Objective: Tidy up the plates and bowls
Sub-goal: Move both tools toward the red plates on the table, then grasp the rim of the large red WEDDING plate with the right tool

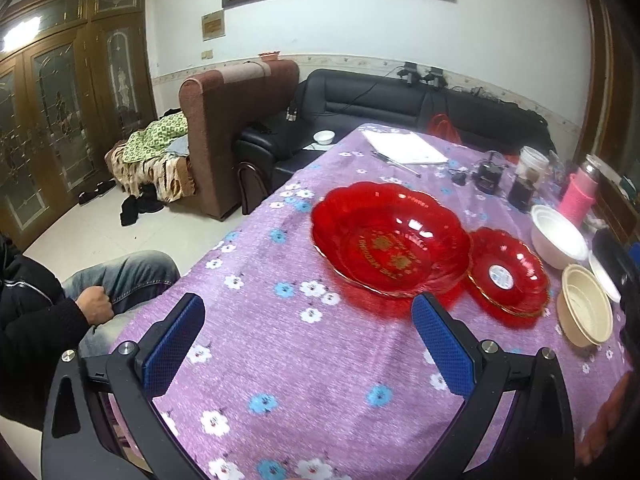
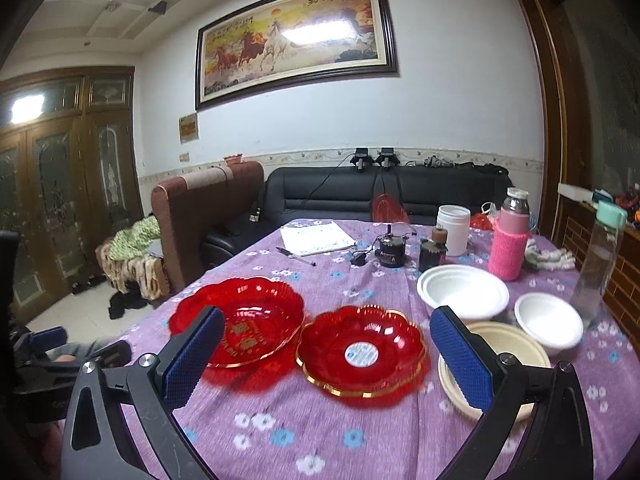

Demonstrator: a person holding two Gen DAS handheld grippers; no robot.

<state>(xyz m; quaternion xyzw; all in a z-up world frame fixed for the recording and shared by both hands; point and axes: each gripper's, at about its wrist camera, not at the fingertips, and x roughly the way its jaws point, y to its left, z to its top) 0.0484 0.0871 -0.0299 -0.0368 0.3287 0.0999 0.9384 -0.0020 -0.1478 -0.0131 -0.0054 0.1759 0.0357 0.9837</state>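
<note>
A large red scalloped plate (image 1: pixel 390 238) (image 2: pixel 236 320) lies on the purple flowered tablecloth. A smaller red plate with a gold rim (image 1: pixel 508 272) (image 2: pixel 362 350) lies just to its right. A large white bowl (image 1: pixel 558 236) (image 2: pixel 464 290), a small white bowl (image 2: pixel 548 324) and a cream bowl (image 1: pixel 586 310) (image 2: pixel 516 344) stand further right. My left gripper (image 1: pixel 308 318) is open and empty above the cloth, near the large plate's front edge. My right gripper (image 2: pixel 326 330) is open and empty, facing the small red plate, its right finger over the cream bowl.
At the table's far end lie papers (image 2: pixel 316 238), a pen (image 2: pixel 296 256), a black device (image 2: pixel 392 250), a white jar (image 2: pixel 453 224), a pink-sleeved bottle (image 2: pixel 510 242) and a clear bottle (image 2: pixel 600 264). A seated person's knee (image 1: pixel 120 276) is at the left edge. Sofas stand behind.
</note>
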